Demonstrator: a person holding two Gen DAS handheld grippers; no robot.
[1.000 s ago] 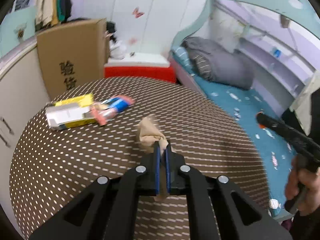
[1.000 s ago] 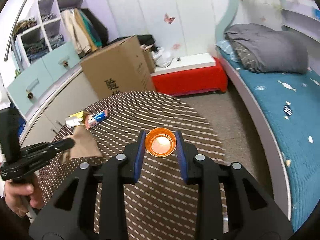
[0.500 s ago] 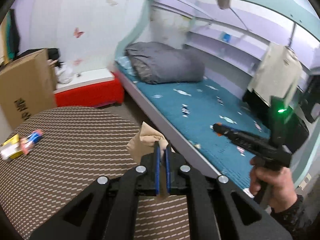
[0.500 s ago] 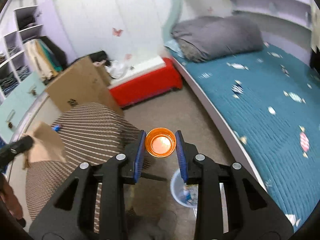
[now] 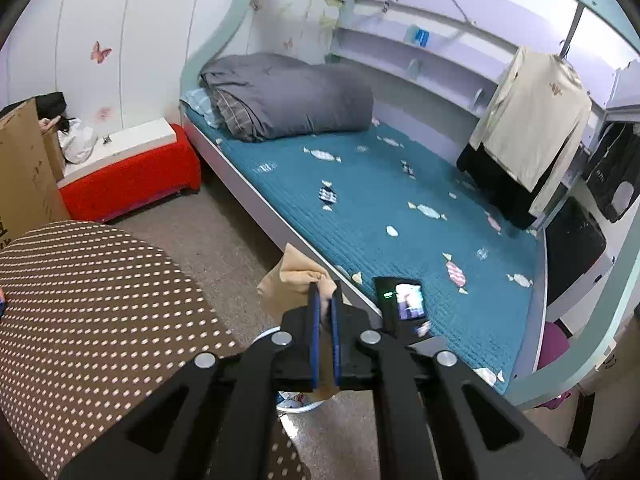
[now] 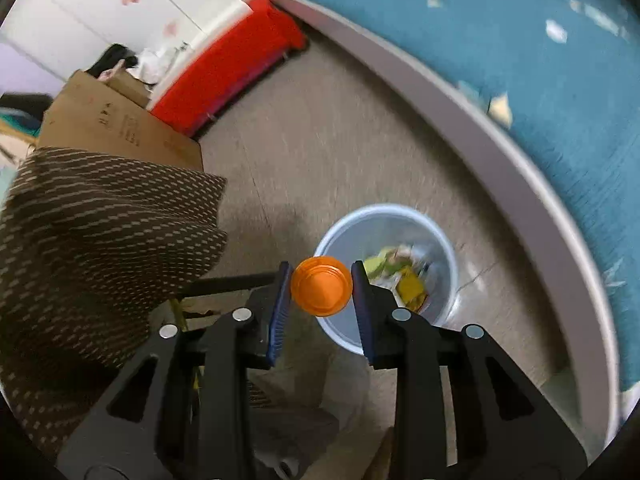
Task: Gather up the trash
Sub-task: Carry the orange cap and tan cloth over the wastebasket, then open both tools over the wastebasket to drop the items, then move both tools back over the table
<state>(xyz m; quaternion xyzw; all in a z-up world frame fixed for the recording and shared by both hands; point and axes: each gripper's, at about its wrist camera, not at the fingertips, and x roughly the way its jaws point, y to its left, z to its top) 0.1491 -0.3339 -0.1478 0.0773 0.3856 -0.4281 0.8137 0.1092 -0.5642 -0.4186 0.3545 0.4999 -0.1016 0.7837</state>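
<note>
My left gripper (image 5: 325, 294) is shut on a crumpled brown paper (image 5: 294, 274) and holds it in the air past the table's edge, above the floor. My right gripper (image 6: 321, 280) is shut on an orange plastic cup (image 6: 321, 291), tipped downward at the near left rim of a pale blue trash bin (image 6: 450, 258) on the floor. The bin holds yellow and green wrappers. A sliver of the bin's rim (image 5: 298, 409) shows under the left gripper's fingers. The back of the right gripper with its lit screen (image 5: 404, 300) sits just right of the left one.
The round table with a brown dotted cloth (image 5: 80, 300) is at the left; its cloth hangs down in the right wrist view (image 6: 100, 232). A bed with a teal cover (image 5: 380, 208) runs along the right. A red bench (image 5: 128, 184) and a cardboard box (image 6: 112, 128) stand behind.
Both grippers have swung right, away from the table toward the bed. The right gripper has tilted down over the trash bin with the cup. Both still hold their loads.
</note>
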